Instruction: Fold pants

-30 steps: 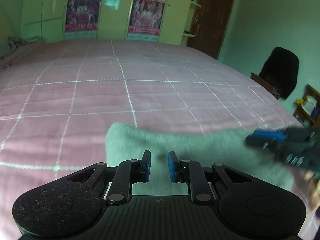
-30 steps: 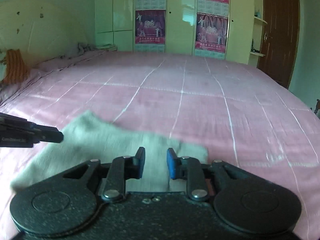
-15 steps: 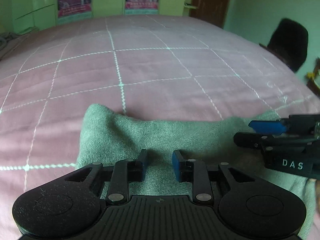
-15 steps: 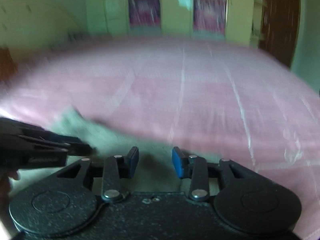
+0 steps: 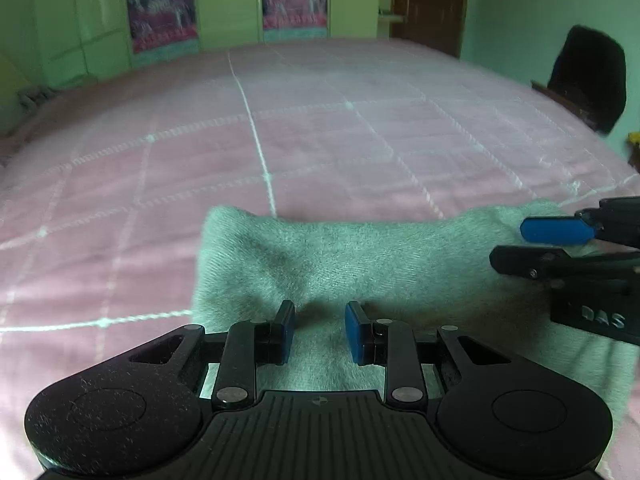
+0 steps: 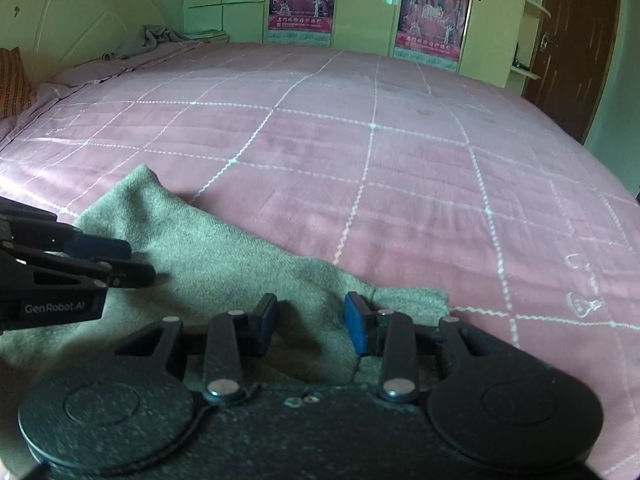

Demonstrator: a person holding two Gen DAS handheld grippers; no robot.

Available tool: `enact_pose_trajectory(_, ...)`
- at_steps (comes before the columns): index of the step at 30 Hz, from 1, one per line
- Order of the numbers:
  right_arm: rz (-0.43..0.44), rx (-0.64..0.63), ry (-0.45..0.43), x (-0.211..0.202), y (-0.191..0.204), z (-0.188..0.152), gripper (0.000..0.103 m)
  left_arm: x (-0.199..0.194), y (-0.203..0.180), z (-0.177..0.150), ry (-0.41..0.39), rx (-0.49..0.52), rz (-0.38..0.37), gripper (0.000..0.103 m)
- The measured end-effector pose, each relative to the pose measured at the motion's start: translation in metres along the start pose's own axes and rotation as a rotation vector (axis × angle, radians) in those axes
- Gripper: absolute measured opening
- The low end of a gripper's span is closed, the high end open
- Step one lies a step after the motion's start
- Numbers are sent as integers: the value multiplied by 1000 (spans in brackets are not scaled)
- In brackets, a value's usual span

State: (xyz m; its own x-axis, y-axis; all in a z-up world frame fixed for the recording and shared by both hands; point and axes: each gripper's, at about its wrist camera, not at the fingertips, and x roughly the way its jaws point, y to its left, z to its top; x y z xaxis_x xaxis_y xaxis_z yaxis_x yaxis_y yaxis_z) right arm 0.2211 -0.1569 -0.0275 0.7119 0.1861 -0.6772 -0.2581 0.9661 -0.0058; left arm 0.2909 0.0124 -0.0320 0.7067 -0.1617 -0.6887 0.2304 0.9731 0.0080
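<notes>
The pants [image 5: 360, 264] lie as a compact grey-green bundle on the pink quilted bed [image 5: 320, 140], close to its near edge, already doubled over into a thick band with a rounded fold at the left end and a looser tab of cloth at the right end. The fabric looks soft and fuzzy, slightly puckered where the layers meet. The step in hand, as I judge it, is letting go after laying a fold. The left gripper [image 5: 320, 330] hovers over the near side of the cloth, its jaws having just been opening, parted with fabric beneath them but not pinched. The right gripper [image 6: 310, 326] sits likewise by the right end, jaws released (cloth shows between the pads, untouched). Next comes smoothing the bundle or picking a fresh edge for a further fold.
</notes>
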Motion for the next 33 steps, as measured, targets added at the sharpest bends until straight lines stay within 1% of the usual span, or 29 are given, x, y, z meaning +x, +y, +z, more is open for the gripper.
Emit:
enact_pose_trajectory(1,9,-7,-27,-10,3,0,36,-8,2,-2,-20,-15,-12,28)
enact_pose_trajectory(2,31,-6,-58,-21,4,-3,36,-10,2,-6,-18,-30,-24,28)
enact_pose_trajectory(3,46,3,-80,-30,4,-8,36,-6,1,-10,10,-28,-34,28)
enact_pose_trajectory(4,53,21,-78,-33,4,-14,36,2,-2,-16,54,-5,-36,28)
enact_pose_trajectory(6,65,34,-8,-20,4,-30,37,0,-9,-26,35,59,-10,28)
enact_pose_trajectory(7,53,2,-28,-20,7,-36,37,-7,-10,-28,31,61,-8,28)
enact_pose_trajectory(8,39,-25,-31,-22,11,-37,37,-17,-8,-31,10,50,-10,28)
enact_pose_trajectory(9,24,-46,-30,-26,16,-36,36,-31,-6,-34,-29,33,-21,28)
enact_pose_trajectory(10,19,-60,-55,-37,19,-35,37,-43,-2,-40,-61,10,-32,28)
enact_pose_trajectory(11,37,-64,-105,-51,21,-38,38,-53,2,-50,-78,-18,-27,28)
enact_pose_trajectory(12,71,-65,-150,-64,20,-44,38,-58,3,-61,-74,-24,-26,28)
enact_pose_trajectory(13,94,-73,-176,-72,21,-54,39,-55,2,-72,-41,-6,-11,28)
enact_pose_trajectory(14,91,-96,-164,-75,23,-66,39,-52,-2,-86,-54,22,-5,28)
enact_pose_trajectory(15,67,-125,-112,-68,26,-78,40,-52,-7,-95,-89,59,17,28)
enact_pose_trajectory(16,58,-150,-119,-64,28,-92,40,-54,-13,-96,-97,85,44,28)
enact_pose_trajectory(17,49,-164,-160,-64,31,-101,40,-58,-16,-92,-84,88,64,28)
enact_pose_trajectory(18,29,-182,-172,-64,36,-103,39,-64,-17,-88,-85,82,66,28)
enact_pose_trajectory(20,-19,-207,-160,-71,47,-94,39,-86,-15,-88,-153,42,36,28)
enact_pose_trajectory(21,-5,-193,-182,-80,47,-91,40,-91,-15,-91,-160,23,34,28)
enact_pose_trajectory(22,30,-168,-214,-90,45,-91,41,-86,-17,-95,-112,34,38,28)
enact_pose_trajectory(23,49,-145,-227,-95,43,-94,41,-75,-20,-103,-65,67,31,29)
enact_pose_trajectory(24,48,-140,-194,-92,42,-100,41,-74,-25,-108,-85,100,43,29)
enact_pose_trajectory(25,60,-140,-149,-83,42,-107,41,-78,-26,-108,-90,102,48,29)
enact_pose_trajectory(26,82,-124,-145,-80,39,-112,41,-81,-24,-105,-85,83,41,29)
enact_pose_trajectory(28,97,-76,-138,-87,35,-104,41,-91,-14,-100,-90,16,24,29)
enact_pose_trajectory(30,131,-3,-172,-102,27,-98,49,-103,-5,-99,-123,-42,8,31)
enact_pose_trajectory(31,144,32,-203,-112,21,-97,58,-109,-2,-99,-146,-72,15,39)
enact_pose_trajectory(32,144,61,-235,-120,14,-98,64,-116,3,-100,-167,-122,21,52)
enact_pose_trajectory(33,136,89,-263,-126,6,-99,73,-120,12,-100,-185,-191,8,57)
